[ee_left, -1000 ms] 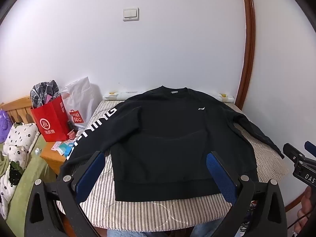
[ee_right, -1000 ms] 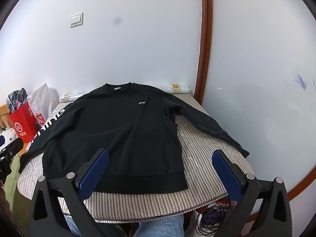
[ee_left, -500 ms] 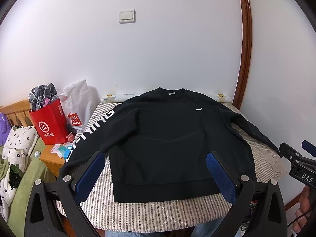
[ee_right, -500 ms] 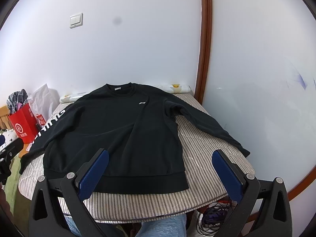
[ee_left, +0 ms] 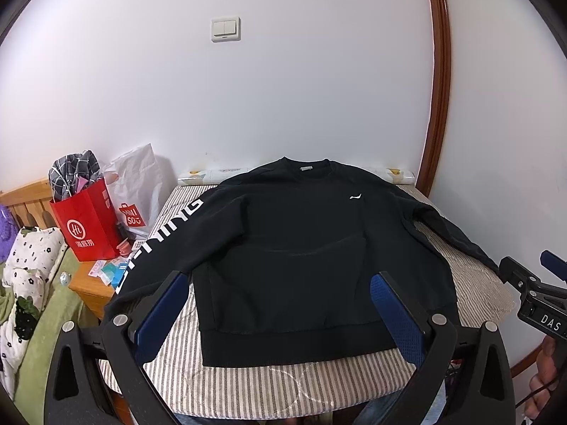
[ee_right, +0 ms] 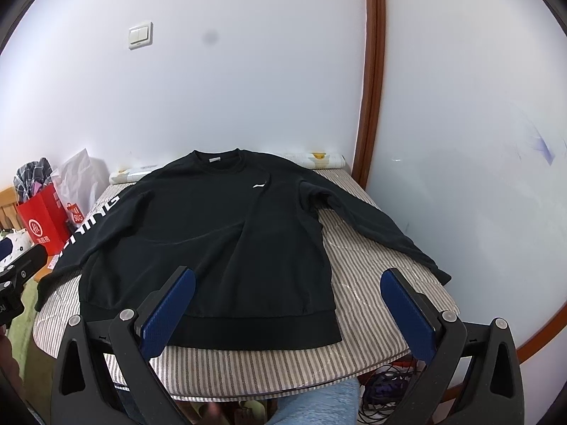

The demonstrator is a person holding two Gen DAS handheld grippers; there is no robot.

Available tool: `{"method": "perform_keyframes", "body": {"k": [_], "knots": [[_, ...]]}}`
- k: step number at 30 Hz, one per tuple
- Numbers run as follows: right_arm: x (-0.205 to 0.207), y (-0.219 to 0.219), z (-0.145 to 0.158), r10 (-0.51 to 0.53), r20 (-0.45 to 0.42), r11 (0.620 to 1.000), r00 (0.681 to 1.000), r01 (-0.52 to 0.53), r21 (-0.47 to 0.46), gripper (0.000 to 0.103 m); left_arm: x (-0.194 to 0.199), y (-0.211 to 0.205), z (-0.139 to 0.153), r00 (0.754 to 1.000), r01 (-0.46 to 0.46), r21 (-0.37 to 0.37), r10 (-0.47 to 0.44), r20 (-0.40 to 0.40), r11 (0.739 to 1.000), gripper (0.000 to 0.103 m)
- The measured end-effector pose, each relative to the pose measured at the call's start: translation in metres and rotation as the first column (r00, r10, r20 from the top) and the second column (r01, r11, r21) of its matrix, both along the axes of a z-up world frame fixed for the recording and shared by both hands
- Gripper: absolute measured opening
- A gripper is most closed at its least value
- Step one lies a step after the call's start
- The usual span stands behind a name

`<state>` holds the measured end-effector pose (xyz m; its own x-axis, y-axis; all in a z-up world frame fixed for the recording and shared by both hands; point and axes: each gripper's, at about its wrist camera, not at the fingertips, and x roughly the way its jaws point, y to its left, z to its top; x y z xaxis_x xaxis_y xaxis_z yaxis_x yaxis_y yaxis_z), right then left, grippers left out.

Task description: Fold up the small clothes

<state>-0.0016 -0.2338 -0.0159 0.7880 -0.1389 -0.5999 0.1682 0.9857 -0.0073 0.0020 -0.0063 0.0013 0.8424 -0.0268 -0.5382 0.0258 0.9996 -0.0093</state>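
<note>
Sweatshirt (ee_left: 301,248) lies flat and face up on the striped counter (ee_left: 283,386), collar at 12 o'clock, hem at 6 o'clock, both sleeves spread out. No fold is made yet. To start well, I think each sleeve should be taken near its cuff – the lettered one at 9 o'clock, the plain one at 3 o'clock – and laid across the body without dragging the hem. Left tongs (ee_left: 280,315) hover above the hem, wide apart and holding nothing. Right tongs (ee_right: 287,315) are the same: wide, empty, level, pointing toward the collar.
</note>
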Motion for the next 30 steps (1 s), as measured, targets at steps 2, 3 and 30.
{"method": "perform_keyframes", "body": {"k": [2,3,30], "knots": [[-0.001,0.002,0.000,0.003,0.001,1.000,1.000,-0.003,-0.002,0.103,0.001,0.000,0.000,1.000,-0.002,0.001,0.002,0.000,1.000,0.103],[0.000,0.003,0.000,0.004,0.000,1.000,1.000,-0.004,-0.003,0.103,0.001,0.001,0.001,1.000,-0.003,-0.001,0.003,0.002,1.000,0.103],[0.007,0.009,-0.003,0.030,-0.015,1.000,0.999,-0.030,-0.010,0.103,0.007,0.010,0.003,1.000,-0.012,-0.035,0.012,0.006,0.999,0.103]]}}
